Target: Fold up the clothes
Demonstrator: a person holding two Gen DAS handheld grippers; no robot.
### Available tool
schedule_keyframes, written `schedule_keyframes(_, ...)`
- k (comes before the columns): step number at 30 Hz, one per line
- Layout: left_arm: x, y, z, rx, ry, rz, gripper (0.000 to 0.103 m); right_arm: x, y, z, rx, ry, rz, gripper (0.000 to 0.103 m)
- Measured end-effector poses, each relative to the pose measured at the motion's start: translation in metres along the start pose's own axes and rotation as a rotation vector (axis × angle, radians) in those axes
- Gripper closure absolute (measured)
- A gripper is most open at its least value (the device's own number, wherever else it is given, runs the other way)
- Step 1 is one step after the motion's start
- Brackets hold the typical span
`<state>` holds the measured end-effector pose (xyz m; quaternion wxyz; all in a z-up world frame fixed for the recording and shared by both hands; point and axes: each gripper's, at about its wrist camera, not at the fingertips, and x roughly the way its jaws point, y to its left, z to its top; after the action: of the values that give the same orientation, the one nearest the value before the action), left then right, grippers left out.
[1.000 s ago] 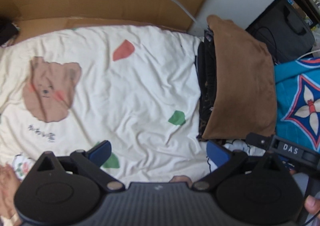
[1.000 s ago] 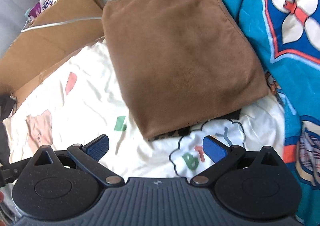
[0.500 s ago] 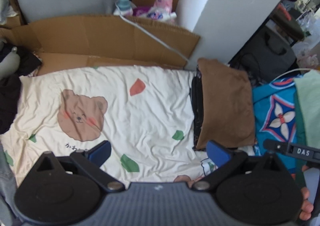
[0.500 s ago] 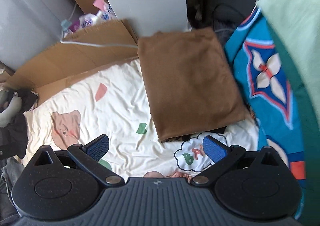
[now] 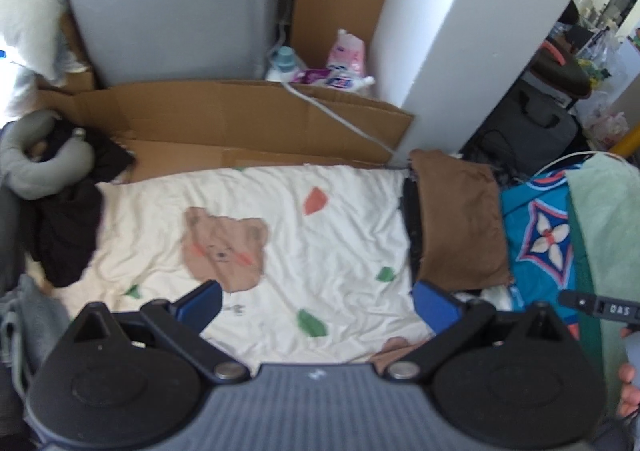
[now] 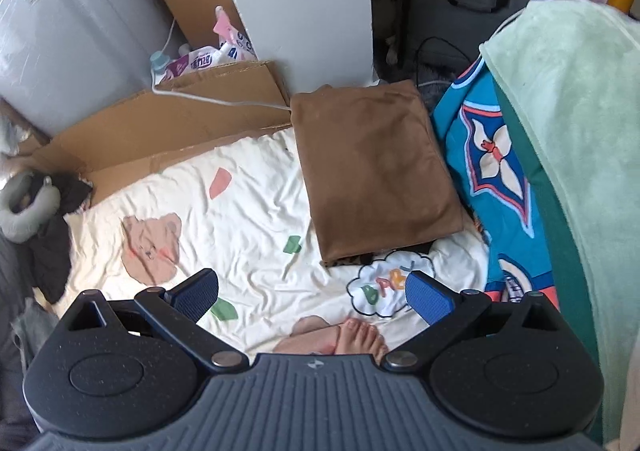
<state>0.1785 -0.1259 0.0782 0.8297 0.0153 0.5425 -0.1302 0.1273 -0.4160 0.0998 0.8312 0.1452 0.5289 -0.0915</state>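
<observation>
Fingers (image 5: 200, 301) apart over cream bear-print sheet (image 5: 320, 243), cardboard (image 5: 240, 119) behind.

Bare sheet (image 5: 328, 251) between brown garment (image 5: 460, 227) and dark clothes (image 5: 68, 235).

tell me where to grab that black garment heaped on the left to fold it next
Take the black garment at its lower loose end, which hangs onto the cream sheet. Come from the sheet side with the left tongs: the neck pillow crowds its far end.

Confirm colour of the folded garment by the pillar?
Plain brown folded garment; clearest in the right wrist view.
</observation>
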Motion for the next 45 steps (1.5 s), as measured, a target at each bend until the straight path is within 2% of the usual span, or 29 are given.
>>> schedule_keyframes(4,-0.027,0.025,-0.014,-0.001,-0.028,0.048,0.0,-0.021,0.015,-0.018,-0.049,-0.063,0.01,0.0)
schedule_keyframes(10,-0.061,0.06,-0.038,-0.027,-0.077,0.091,0.0,-0.055,0.027,-0.036,-0.056,-0.149,0.034,0.0)
schedule_keyframes(18,-0.061,0.087,-0.089,-0.059,-0.147,0.08,0.0,-0.068,0.047,-0.066,-0.041,-0.193,0.066,0.0)
schedule_keyframes(23,-0.067,0.096,-0.11,-0.077,-0.2,0.072,0.0,-0.073,0.06,-0.083,-0.051,-0.225,0.063,0.0)
schedule_keyframes(30,-0.073,0.105,-0.131,-0.081,-0.25,0.082,0.0,-0.084,0.087,-0.104,-0.135,-0.284,0.066,0.0)
schedule_keyframes(38,-0.056,0.099,-0.155,-0.105,-0.276,0.173,0.0,-0.058,0.103,-0.127,-0.214,-0.291,0.154,0.0)
schedule_keyframes(45,-0.031,0.099,-0.184,-0.2,-0.267,0.181,0.0,-0.027,0.111,-0.148,-0.192,-0.239,0.237,0.001)
